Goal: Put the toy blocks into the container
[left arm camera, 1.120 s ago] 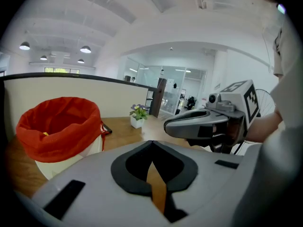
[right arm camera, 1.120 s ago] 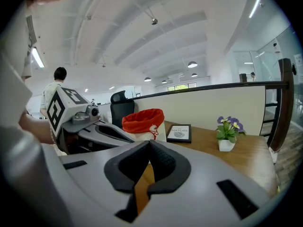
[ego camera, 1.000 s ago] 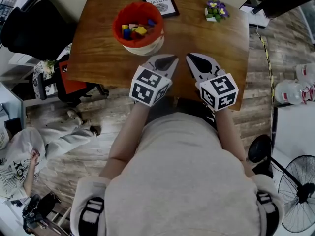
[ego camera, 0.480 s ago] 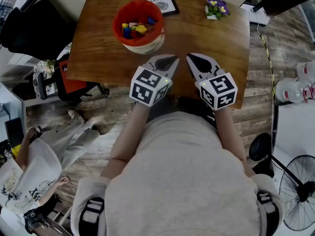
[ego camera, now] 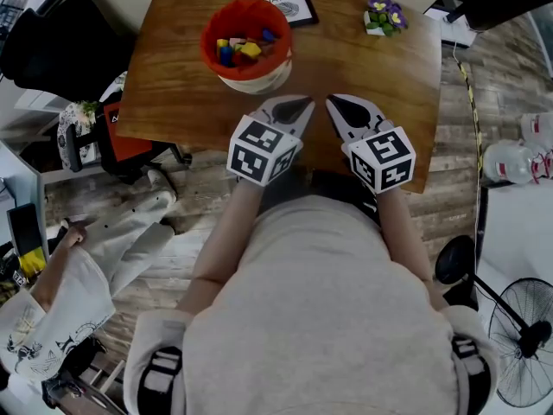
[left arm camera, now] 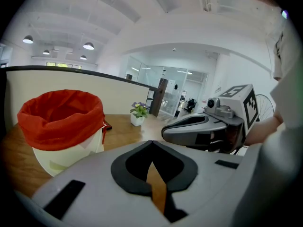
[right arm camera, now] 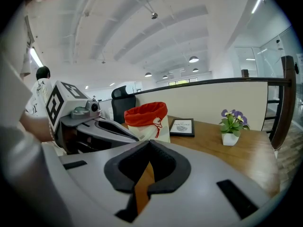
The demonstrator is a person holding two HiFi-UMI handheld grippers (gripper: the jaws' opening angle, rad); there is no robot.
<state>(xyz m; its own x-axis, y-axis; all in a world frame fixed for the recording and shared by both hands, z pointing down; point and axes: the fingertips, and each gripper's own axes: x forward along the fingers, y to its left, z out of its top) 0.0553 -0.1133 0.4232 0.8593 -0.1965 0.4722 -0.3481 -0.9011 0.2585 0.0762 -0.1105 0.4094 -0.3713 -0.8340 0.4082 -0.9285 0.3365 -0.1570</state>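
Note:
The container (ego camera: pixel 246 46) is a white tub lined with red cloth, standing at the far left of the wooden table (ego camera: pixel 371 67). Several coloured toy blocks (ego camera: pixel 242 48) lie inside it. My left gripper (ego camera: pixel 304 104) and right gripper (ego camera: pixel 331 102) hover side by side over the table's near edge, both shut with nothing between the jaws. In the left gripper view, the container (left arm camera: pixel 61 122) is ahead to the left and the right gripper (left arm camera: pixel 208 129) is alongside. In the right gripper view, the container (right arm camera: pixel 147 119) stands ahead, beyond the left gripper (right arm camera: pixel 94 124).
A framed picture (ego camera: pixel 285 0) and a small potted plant (ego camera: pixel 383 15) stand at the table's far edge. A black chair (ego camera: pixel 52 50) and a red-and-black chair (ego camera: pixel 121 141) are left of the table. A person (ego camera: pixel 60 284) is on the floor at lower left. A fan (ego camera: pixel 523 340) stands at lower right.
Both grippers have kept their places and stayed shut. The person on the floor at the lower left has shifted position.

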